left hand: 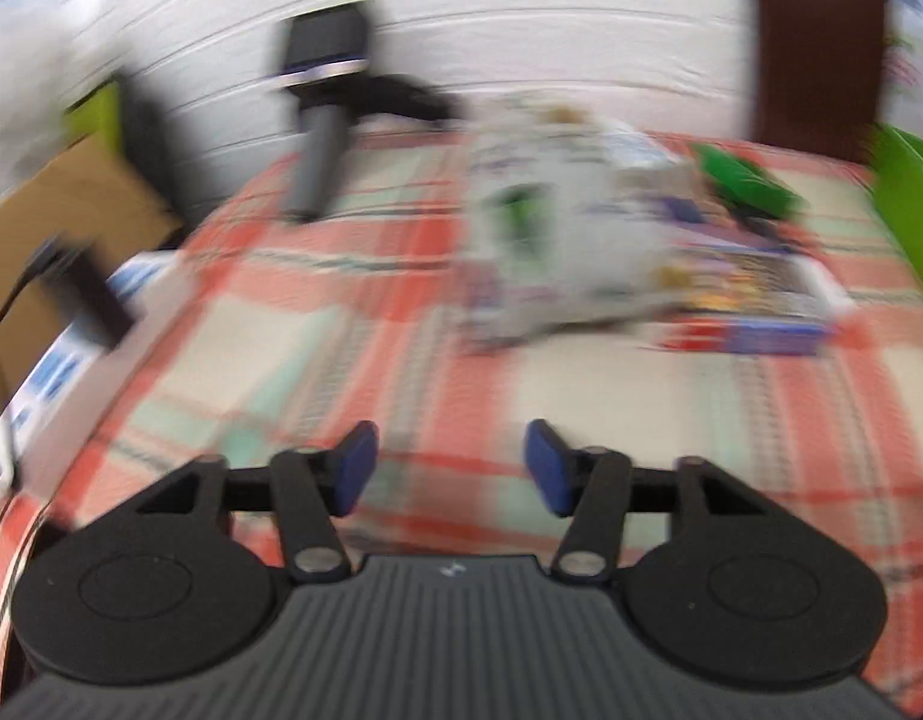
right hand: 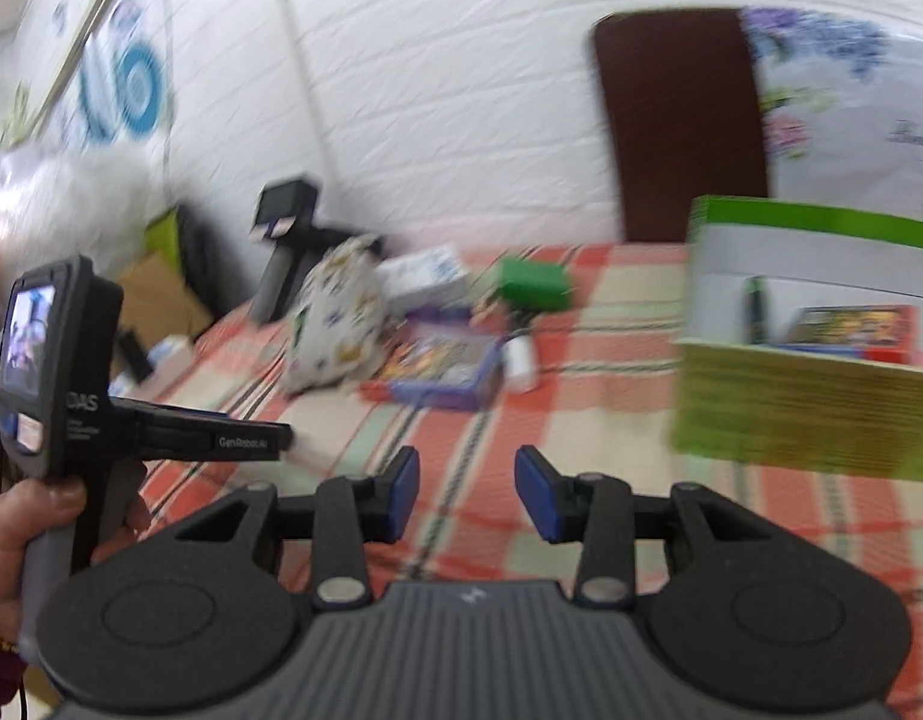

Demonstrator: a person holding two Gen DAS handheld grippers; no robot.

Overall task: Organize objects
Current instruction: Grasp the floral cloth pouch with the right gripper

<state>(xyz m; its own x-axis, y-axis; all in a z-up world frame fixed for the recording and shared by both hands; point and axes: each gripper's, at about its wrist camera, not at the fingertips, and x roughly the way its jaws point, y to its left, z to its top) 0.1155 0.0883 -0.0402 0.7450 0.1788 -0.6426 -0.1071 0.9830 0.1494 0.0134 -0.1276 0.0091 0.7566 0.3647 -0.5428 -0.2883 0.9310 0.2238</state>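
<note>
Both views are motion-blurred. A heap of objects lies on the checked tablecloth: a white patterned pouch (left hand: 545, 240) (right hand: 335, 324), a blue and red flat box (left hand: 755, 300) (right hand: 443, 366), a green box (left hand: 743, 180) (right hand: 533, 285), a white box (right hand: 425, 276) and a small white bottle (right hand: 518, 360). A green open box (right hand: 809, 396) at the right holds a colourful flat box (right hand: 851, 330) and a dark bottle (right hand: 755, 309). My left gripper (left hand: 452, 465) is open and empty above the cloth, short of the heap. My right gripper (right hand: 467, 492) is open and empty. The left gripper's body (right hand: 71, 372) shows in the right wrist view.
A black stand-like device (left hand: 326, 108) (right hand: 287, 240) stands at the table's far left by the white wall. A brown chair back (left hand: 821, 42) (right hand: 683, 120) is behind the table. A cardboard box (left hand: 71, 228) and a white bag sit off the left edge.
</note>
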